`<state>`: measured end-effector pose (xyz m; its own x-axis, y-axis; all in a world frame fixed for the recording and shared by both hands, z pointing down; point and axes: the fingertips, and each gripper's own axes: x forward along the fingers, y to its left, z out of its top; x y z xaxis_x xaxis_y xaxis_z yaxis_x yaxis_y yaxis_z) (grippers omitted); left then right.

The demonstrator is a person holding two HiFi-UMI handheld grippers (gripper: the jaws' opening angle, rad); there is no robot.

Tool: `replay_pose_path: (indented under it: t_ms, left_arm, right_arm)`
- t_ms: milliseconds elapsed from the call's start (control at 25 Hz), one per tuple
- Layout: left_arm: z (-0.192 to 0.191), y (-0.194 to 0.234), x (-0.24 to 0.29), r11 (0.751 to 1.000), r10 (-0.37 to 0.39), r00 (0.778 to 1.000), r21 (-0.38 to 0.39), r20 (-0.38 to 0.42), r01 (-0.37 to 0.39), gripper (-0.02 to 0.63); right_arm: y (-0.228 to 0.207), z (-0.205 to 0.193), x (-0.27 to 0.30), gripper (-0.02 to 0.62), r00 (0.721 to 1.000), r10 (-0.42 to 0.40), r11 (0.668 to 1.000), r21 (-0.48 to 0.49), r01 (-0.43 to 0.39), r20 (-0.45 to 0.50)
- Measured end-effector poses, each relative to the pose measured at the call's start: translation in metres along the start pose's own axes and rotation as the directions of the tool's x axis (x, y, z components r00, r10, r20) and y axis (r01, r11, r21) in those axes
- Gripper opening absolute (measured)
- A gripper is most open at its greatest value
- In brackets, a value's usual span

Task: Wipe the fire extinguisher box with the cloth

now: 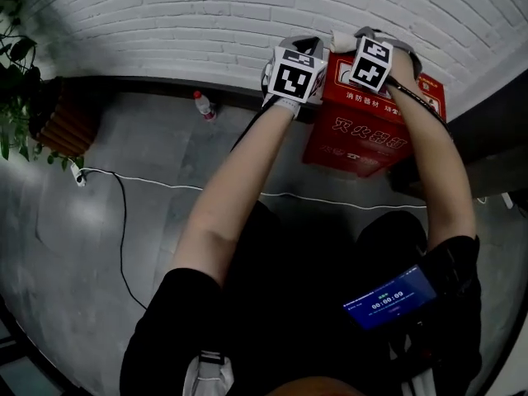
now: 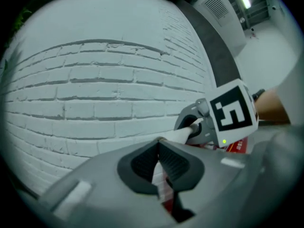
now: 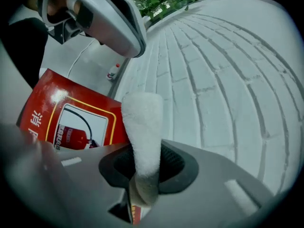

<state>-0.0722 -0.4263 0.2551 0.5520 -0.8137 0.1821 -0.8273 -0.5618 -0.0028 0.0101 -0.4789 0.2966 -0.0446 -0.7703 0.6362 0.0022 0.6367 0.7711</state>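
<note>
The white brick wall (image 1: pixel 148 15) closes off twelve o'clock just behind the red box (image 1: pixel 363 134), while floor (image 1: pixel 157 167) lies open toward nine o'clock, save a bottle (image 1: pixel 204 106).

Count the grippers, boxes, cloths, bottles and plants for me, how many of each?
2 grippers: left gripper, right gripper
1 fire extinguisher box
1 cloth
1 bottle
1 plant
Total: 6

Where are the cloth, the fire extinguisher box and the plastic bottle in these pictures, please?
cloth (image 3: pixel 141 127): right gripper view, on its fluffy white end.
fire extinguisher box (image 1: pixel 367 130): head view, on its red lettered face.
plastic bottle (image 1: pixel 205 107): head view, on its body.
</note>
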Motion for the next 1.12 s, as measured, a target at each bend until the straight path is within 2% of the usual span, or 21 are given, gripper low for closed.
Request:
replay_pose_path:
  t_ms: [160,400,640,920,1040,1120]
  left_arm:
    - [-0.002,-0.004,-0.018,1.0,-0.012,1.0,0.011,-0.01,0.012,0.002]
    - [-0.017,-0.017,-0.021,1.0,0.002,1.0,0.023,0.003,-0.002,0.003]
    - [-0.012,-0.038,-0.041,0.998,0.0,1.0,0.065,0.026,-0.002,0.002]
    - [-0.013,-0.043,-0.075,0.998,0.038,0.998,0.049,0.044,-0.041,0.003]
    - [-0.007,-0.048,-0.093,0.996,0.039,0.997,0.078,0.062,-0.044,0.002]
    - [0.003,-0.045,-0.107,0.994,0.047,0.995,0.092,0.09,-0.056,0.002]
  right_arm:
    - [0.021,0.008,-0.017,0.092,0.997,0.077,0.996,-0.039,-0.077,-0.025]
    - [0.062,0.016,-0.035,0.091,0.986,0.166,0.985,-0.044,-0.165,0.016]
    - [0.1,0.019,-0.068,0.091,0.985,0.168,0.985,-0.057,-0.165,0.044]
    - [0.145,0.032,-0.114,0.091,0.986,0.141,0.987,-0.084,-0.133,0.09]
    - [0.16,0.042,-0.136,0.091,0.977,0.147,0.989,-0.033,-0.143,0.152]
    - [0.163,0.049,-0.15,0.091,0.966,0.123,0.989,0.048,-0.138,0.227]
